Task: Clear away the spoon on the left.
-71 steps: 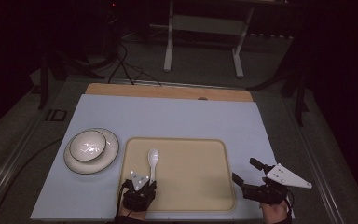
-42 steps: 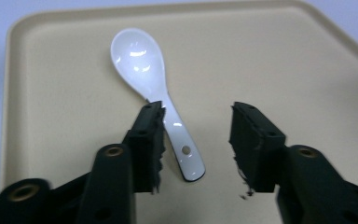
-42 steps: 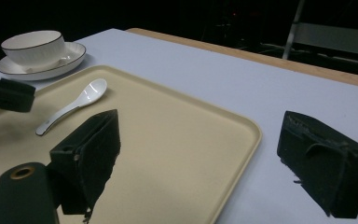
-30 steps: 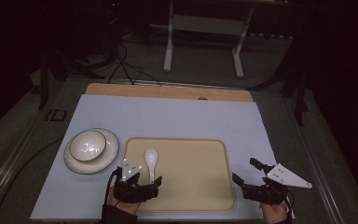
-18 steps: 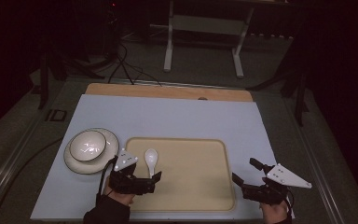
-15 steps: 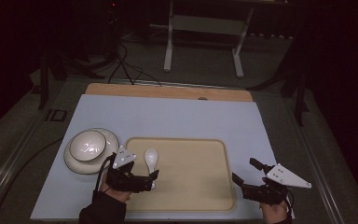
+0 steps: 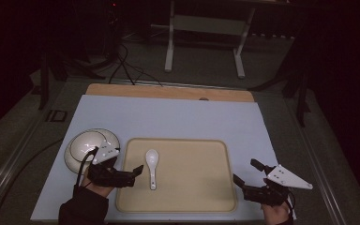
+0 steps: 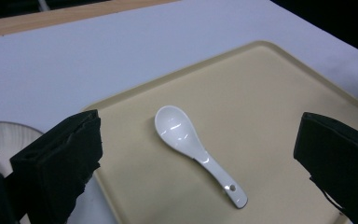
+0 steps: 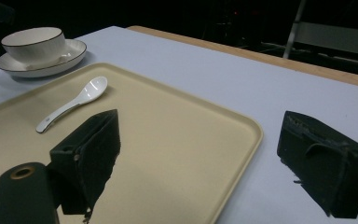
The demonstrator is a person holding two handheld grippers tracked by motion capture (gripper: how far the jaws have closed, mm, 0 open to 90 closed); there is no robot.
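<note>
A white ceramic spoon [image 7: 152, 165] lies on the left part of a beige tray [image 7: 197, 187], bowl end away from me. My left gripper [image 7: 133, 174] hovers open at the tray's left edge, its jaws pointing right toward the spoon's handle, nothing held. In the left gripper view the spoon [image 8: 196, 151] lies on the tray [image 8: 279, 107] between and beyond the wide-apart jaws. My right gripper [image 7: 244, 171] is open and empty off the tray's near right corner. In its own view the right gripper [image 9: 200, 121] faces across the tray [image 9: 168, 140] toward the spoon [image 9: 72, 103].
A white bowl [image 7: 86, 145] sits on a plate just left of the tray, close behind my left hand; in the right gripper view the bowl [image 9: 32, 44] rests on its plate [image 9: 70, 53]. A light blue mat [image 7: 178, 117] covers the table, with a wooden strip [image 7: 168, 91] at the far edge.
My left gripper has drawn back from the spoon, moving left and slightly away toward the bowl. The spoon stays on the tray. The right gripper has not moved.
</note>
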